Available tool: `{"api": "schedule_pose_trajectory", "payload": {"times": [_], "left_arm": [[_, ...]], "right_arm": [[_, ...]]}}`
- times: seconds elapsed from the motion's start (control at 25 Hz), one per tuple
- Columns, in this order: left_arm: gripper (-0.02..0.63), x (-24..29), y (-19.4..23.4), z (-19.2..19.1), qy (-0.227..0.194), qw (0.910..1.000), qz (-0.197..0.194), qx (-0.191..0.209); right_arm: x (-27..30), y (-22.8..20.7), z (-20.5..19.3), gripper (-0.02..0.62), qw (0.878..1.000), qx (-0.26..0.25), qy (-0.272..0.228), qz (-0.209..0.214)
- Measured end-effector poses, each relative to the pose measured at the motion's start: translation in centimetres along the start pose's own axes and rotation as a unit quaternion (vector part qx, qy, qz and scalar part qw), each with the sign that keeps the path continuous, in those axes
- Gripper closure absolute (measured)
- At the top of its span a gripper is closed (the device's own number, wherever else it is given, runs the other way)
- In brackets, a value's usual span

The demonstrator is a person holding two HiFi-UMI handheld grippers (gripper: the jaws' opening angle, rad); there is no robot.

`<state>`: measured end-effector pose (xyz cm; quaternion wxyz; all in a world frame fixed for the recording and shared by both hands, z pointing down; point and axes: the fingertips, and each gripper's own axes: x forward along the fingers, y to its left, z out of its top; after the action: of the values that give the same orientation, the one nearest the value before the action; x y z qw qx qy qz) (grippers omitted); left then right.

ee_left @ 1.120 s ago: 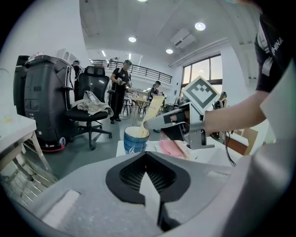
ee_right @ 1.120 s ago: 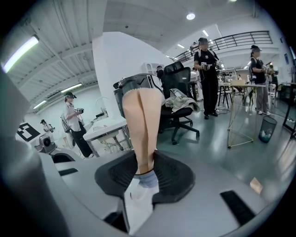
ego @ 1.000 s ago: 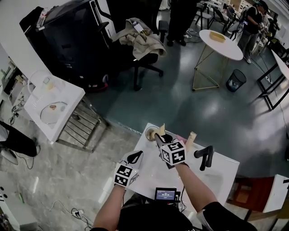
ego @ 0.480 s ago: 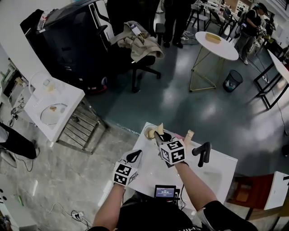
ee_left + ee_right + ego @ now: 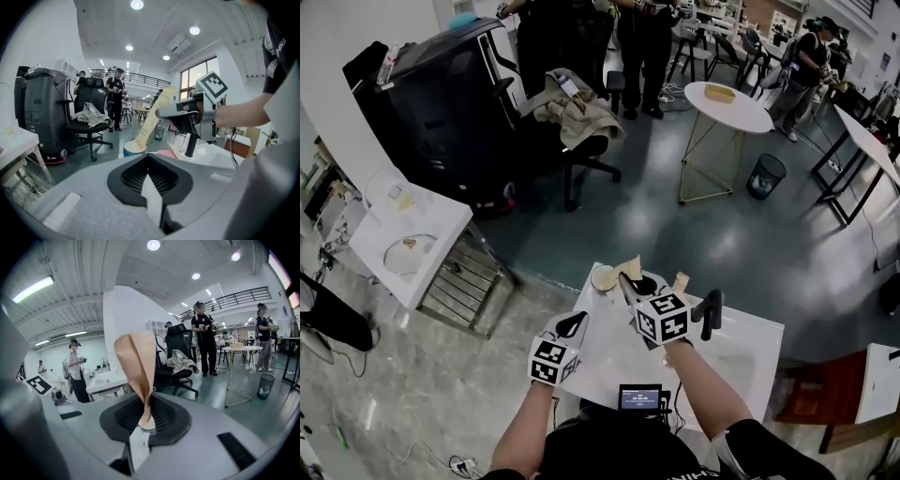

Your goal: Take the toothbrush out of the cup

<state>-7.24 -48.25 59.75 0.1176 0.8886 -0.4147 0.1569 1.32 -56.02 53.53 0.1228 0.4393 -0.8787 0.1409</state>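
Note:
A toothbrush in a tan paper wrap [image 5: 152, 123] slants up from the mouth of a blue cup [image 5: 132, 149] to my right gripper [image 5: 161, 111]. I cannot tell whether its lower end is still inside the cup. My right gripper [image 5: 146, 420] is shut on the wrap [image 5: 138, 366], which fans out above the pads. In the head view the cup [image 5: 603, 277] stands at the white table's far left corner, with my right gripper [image 5: 630, 281] just right of it. My left gripper [image 5: 572, 325] hangs nearer me, left of the table edge. My left gripper [image 5: 149, 176] is shut with nothing in it.
On the white table [image 5: 741, 361] stand a black post [image 5: 710, 314] and a second tan wrapped stick [image 5: 680, 283]. A small screen [image 5: 639, 398] sits at the near edge. Beyond are an office chair with a cloth [image 5: 577, 112], a round table [image 5: 729, 105] and several people.
My right gripper has risen with the wrapped toothbrush in it. My left gripper has lifted a little. The cup has stayed in place.

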Motion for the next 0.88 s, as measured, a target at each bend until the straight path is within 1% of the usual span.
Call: {"api": "schedule_pose_trajectory", "payload": {"times": [0.16, 0.36, 0.6, 0.88], "left_arm": [[0.597, -0.2, -1.2, 0.5, -0.008, 0.9999, -0.008, 0.006], [0.597, -0.3, -2.4, 0.8, -0.014, 0.9997, -0.020, 0.005], [0.597, 0.0, -4.0, 1.1, -0.019, 0.9990, -0.041, 0.004], [0.597, 0.6, -5.6, 0.5, -0.015, 0.9980, -0.060, 0.008]], "right_arm": [[-2.4, -0.3, 1.4, 0.548, 1.000, 0.000, -0.024, -0.011], [-4.8, -1.2, 1.0, 0.548, 0.999, 0.000, -0.026, -0.033], [-7.1, -1.8, -2.2, 0.548, 0.999, -0.004, 0.001, -0.052], [-9.1, -1.8, -6.6, 0.548, 0.997, 0.011, 0.033, -0.068]]}}
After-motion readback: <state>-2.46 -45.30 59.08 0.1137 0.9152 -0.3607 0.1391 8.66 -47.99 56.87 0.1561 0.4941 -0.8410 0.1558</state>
